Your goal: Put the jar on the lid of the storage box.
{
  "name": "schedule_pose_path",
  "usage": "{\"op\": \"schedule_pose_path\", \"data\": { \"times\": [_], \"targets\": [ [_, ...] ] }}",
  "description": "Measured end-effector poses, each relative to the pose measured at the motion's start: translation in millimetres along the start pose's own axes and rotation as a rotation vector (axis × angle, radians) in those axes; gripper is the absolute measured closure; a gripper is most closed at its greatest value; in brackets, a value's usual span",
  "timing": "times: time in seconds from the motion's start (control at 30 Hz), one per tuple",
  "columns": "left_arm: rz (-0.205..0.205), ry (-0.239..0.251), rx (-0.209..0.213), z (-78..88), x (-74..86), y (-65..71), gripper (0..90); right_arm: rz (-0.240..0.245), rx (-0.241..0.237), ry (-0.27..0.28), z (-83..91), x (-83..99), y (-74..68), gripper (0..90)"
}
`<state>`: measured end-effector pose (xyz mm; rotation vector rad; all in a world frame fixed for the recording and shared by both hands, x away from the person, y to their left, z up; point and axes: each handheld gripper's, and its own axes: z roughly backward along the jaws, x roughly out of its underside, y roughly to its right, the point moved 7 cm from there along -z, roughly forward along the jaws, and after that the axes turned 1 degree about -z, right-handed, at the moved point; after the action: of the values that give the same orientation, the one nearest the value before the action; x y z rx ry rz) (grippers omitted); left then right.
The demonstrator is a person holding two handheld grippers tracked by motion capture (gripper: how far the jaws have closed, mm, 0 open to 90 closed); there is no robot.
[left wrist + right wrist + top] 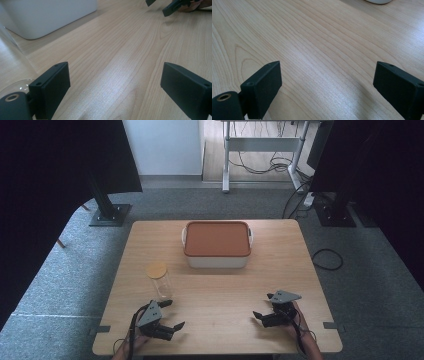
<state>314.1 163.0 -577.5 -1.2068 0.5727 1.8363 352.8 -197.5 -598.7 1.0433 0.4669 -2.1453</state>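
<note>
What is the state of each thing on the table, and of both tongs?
Glass jar: upright, closed with a light wooden lid, not held.
White box: closed, orange-brown lid on top.
Left tongs: open, nothing between the jaws, near the jar.
Right tongs: open, holding nothing, over bare table.

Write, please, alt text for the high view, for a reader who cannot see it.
A person's hands rest two open black grippers, the left gripper and the right gripper, on a wooden table. A clear glass jar with a wooden lid stands by the left; a white box with an orange-brown lid sits farther back.
</note>
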Motion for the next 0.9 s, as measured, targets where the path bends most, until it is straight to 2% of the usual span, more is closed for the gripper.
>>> {"op": "schedule_pose_path", "data": {
  "times": [0.27, 0.43, 0.77, 0.9],
  "targets": [
    [-0.01, 0.002, -0.01, 0.7, 0.0, 0.7, 8.0, 0.003, 0.003, -0.003, -0.6, 0.0, -0.3, 8.0],
    [0.001, 0.002, -0.016, 2.1, 0.6, -1.9, 7.9, 0.006, 0.0, -0.007, -0.8, 0.1, -0.5, 8.0],
    [0.013, 0.028, -0.038, 10.7, -5.5, -7.0, 8.2, 0.011, 0.002, -0.014, -1.3, 0.4, -1.1, 8.0],
    [0.017, 0.049, -0.034, 15.2, -10.6, -6.1, 8.3, 0.011, 0.002, -0.014, -1.2, 0.5, -1.0, 8.0]
  ]
}}
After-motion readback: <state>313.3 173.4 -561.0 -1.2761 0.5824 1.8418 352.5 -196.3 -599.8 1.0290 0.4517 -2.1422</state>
